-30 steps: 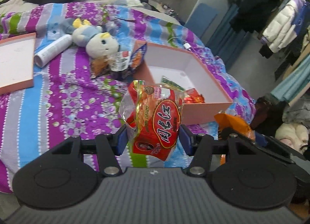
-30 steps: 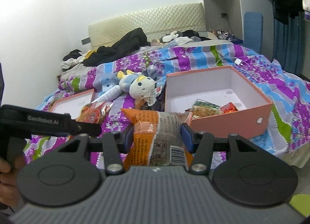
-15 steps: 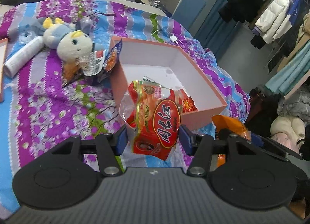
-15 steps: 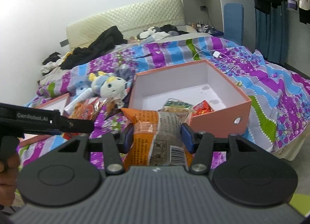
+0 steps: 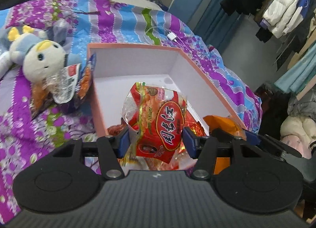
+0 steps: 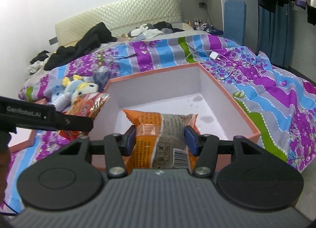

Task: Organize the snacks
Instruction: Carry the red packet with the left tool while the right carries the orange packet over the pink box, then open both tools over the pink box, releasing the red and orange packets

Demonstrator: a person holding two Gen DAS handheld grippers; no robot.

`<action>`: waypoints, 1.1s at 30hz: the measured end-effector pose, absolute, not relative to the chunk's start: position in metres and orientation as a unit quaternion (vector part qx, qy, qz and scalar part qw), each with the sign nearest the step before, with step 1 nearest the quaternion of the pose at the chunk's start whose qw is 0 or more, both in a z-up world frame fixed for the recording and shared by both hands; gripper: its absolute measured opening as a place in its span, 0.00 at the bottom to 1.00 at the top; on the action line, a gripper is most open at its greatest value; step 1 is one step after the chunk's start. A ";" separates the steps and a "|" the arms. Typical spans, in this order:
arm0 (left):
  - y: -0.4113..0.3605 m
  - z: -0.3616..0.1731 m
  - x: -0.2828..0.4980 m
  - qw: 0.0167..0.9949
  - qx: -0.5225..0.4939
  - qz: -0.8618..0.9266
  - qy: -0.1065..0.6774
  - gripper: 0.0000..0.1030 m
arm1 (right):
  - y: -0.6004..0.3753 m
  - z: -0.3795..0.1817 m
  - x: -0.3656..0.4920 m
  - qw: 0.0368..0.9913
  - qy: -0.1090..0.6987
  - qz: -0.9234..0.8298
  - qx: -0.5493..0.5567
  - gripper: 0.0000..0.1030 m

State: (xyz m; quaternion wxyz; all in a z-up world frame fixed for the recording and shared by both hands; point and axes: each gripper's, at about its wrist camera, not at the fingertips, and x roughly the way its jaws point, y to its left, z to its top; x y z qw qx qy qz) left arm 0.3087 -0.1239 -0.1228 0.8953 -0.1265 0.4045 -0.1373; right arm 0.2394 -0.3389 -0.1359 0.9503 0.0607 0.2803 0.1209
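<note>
My left gripper (image 5: 156, 142) is shut on a red snack bag (image 5: 158, 117) with Chinese writing and holds it over the near edge of the open pink box (image 5: 134, 45). My right gripper (image 6: 160, 139) is shut on an orange snack bag (image 6: 164, 141), also over the box's (image 6: 227, 93) near edge. The orange bag shows at the right of the left wrist view (image 5: 223, 123). Red snack packets (image 5: 194, 124) lie in the box's near corner. A clear and orange snack bag (image 5: 67, 82) leans on the box's left wall outside.
A blue and white plush toy (image 5: 37, 58) lies left of the box on the striped bedspread (image 5: 29, 125). A white charger and cable (image 6: 214, 55) lie behind the box. The pink box lid (image 6: 23, 143) lies at left. Clothes hang on a rack (image 5: 280, 17) at right.
Both grippers have moved forward with their bags, from in front of the box to over its near edge. Both stay shut.
</note>
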 end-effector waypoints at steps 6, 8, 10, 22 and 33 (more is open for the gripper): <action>-0.135 -0.145 0.355 0.891 -0.116 -0.138 0.417 0.60 | -0.344 -0.154 0.277 0.951 0.282 0.115 0.059 0.55; -0.137 -0.151 0.366 0.890 -0.113 -0.136 0.421 0.60 | -0.345 -0.156 0.287 0.950 0.281 0.119 0.061 0.55; -0.136 -0.155 0.375 0.889 -0.114 -0.133 0.424 0.60 | -0.346 -0.160 0.297 0.948 0.286 0.120 0.072 0.55; -0.134 -0.152 0.384 0.900 -0.110 -0.121 0.403 0.80 | -0.346 -0.172 0.314 0.945 0.295 0.115 0.080 0.63; -0.121 -0.117 0.336 0.912 -0.108 -0.115 0.379 0.80 | -0.345 -0.150 0.281 0.948 0.282 0.115 0.090 0.76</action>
